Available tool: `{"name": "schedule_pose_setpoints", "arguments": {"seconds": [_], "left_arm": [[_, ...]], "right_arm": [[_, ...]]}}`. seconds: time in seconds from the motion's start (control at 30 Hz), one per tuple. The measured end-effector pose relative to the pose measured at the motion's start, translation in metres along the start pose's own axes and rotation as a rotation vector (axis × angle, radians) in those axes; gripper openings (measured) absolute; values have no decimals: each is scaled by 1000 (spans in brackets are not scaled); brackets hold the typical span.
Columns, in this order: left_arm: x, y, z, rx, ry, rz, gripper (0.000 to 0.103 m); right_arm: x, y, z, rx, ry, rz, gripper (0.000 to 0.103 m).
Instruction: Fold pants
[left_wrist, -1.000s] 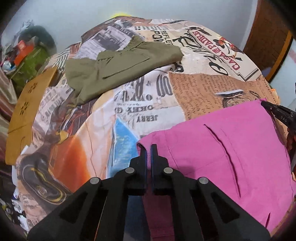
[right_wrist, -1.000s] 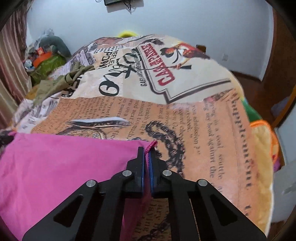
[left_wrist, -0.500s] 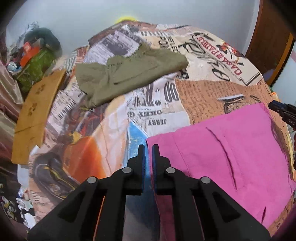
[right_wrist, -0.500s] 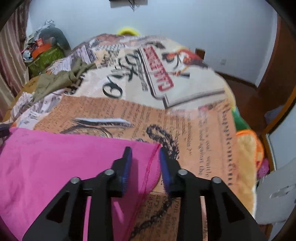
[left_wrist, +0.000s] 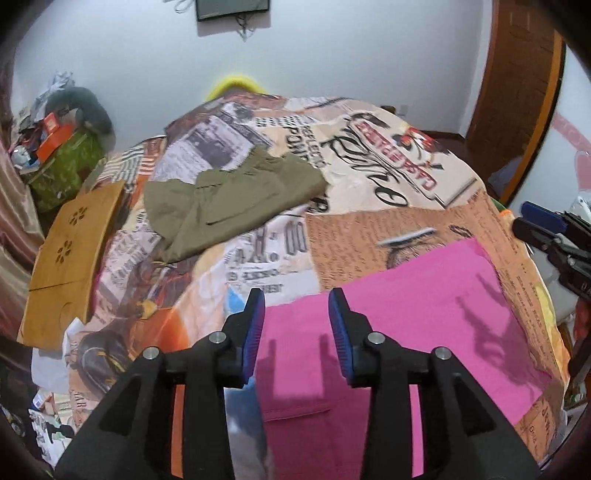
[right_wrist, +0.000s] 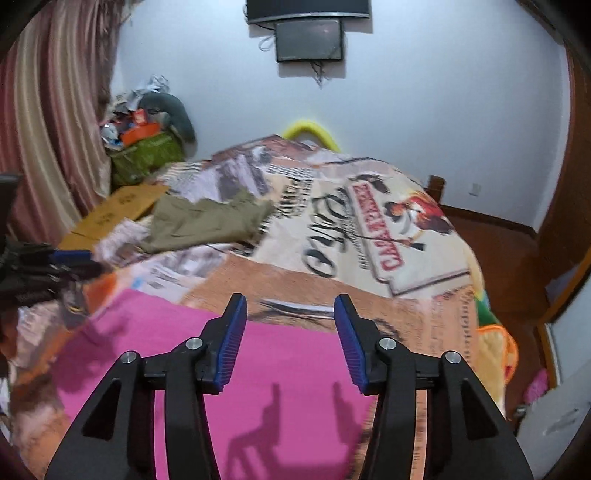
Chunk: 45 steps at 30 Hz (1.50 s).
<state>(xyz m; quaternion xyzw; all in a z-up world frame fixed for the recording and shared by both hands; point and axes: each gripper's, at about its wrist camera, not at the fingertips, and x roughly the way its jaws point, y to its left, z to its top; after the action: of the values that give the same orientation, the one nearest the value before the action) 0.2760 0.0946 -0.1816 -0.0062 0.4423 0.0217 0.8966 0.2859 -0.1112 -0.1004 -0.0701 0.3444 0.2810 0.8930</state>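
Note:
Pink pants (left_wrist: 424, 314) lie flat and folded on the bed's printed cover; they also show in the right wrist view (right_wrist: 277, 362). My left gripper (left_wrist: 296, 328) is open and empty, raised above the pants' left edge. My right gripper (right_wrist: 290, 339) is open and empty, raised above the pants' far edge; it shows at the right edge of the left wrist view (left_wrist: 546, 232). The left gripper shows blurred at the left of the right wrist view (right_wrist: 55, 266).
Olive green pants (left_wrist: 229, 192) lie folded farther back on the bed (left_wrist: 369, 155). A cardboard sheet (left_wrist: 66, 258) lies at the bed's left edge. A cluttered green bag (left_wrist: 62, 162) stands in the far left corner. A wooden door (left_wrist: 517, 92) is at right.
Both grippers have let go of the pink pants, opened wide and lifted up and back. The pants now lie flat on the bed.

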Motion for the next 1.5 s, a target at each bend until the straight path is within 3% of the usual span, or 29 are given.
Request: {"name": "schedule_pose_setpoints", "arguments": {"seconds": [0.13,0.43,0.57,0.9,1.0,1.13,1.5], "left_arm": [[18,-12,-3,13,50,-43,36],[69,-25,-21,17,210,-89,36],[75,-27,-29,31,209,-81,37],[53,-38,-50,107,179,-32,50],[44,-36,-58,92,173,-44,51],[35,-33,-65,71,164,-20,61],[-5,-18,-102,62,141,2,65]], "right_arm": [[24,19,-12,9,62,29,52],[90,37,-45,-10,335,99,52],[105,36,-56,-17,413,119,52],[82,26,-72,22,424,123,52],[68,22,-79,33,414,105,53],[47,19,-90,51,396,87,53],[-3,5,-123,126,376,29,53]]}}
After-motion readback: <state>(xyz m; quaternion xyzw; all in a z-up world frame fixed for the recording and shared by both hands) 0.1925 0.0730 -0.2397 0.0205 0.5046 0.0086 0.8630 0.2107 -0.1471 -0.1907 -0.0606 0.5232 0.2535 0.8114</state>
